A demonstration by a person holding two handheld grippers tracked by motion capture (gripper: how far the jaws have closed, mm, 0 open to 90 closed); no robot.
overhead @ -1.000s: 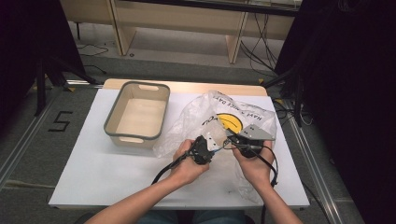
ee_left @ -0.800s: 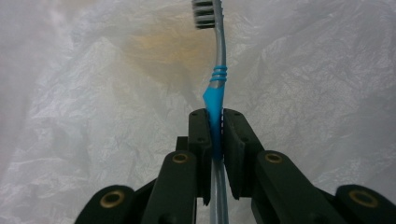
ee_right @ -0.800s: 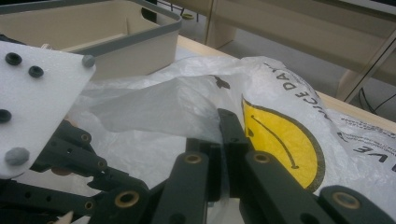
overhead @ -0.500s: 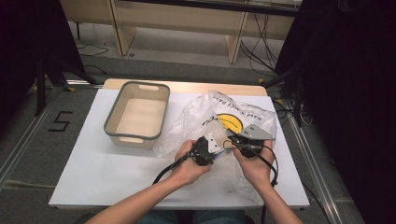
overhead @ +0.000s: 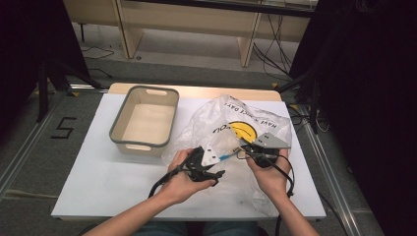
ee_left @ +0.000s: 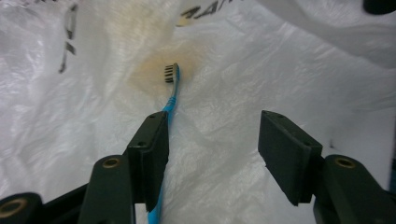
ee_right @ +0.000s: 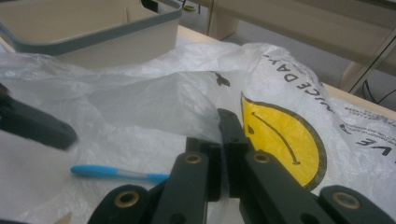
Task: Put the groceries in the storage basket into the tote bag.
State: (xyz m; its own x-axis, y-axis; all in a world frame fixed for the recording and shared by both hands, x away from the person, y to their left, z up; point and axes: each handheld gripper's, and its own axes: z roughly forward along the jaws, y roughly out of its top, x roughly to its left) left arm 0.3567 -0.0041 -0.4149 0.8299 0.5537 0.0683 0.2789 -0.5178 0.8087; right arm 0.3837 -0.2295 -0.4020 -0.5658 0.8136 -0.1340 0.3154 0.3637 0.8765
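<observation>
Blue toothbrush (ee_left: 171,95) lies beside our just-opened left tongs (ee_left: 212,140), so we back away slowly while right tongs (ee_right: 223,122) pinch the plastic bag (ee_right: 154,100).

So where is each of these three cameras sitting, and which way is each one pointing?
High view: above the person's side, looking forward and down on the table; both forearms, left gripper and right gripper show.
Left gripper view: rides the left gripper, facing the plastic bag and blue toothbrush; its jaws have just been opening, toothbrush beside one.
Right gripper view: rides the right gripper, shut on bag film, facing the beige tub.
Shared: bag and toothbrush.
</observation>
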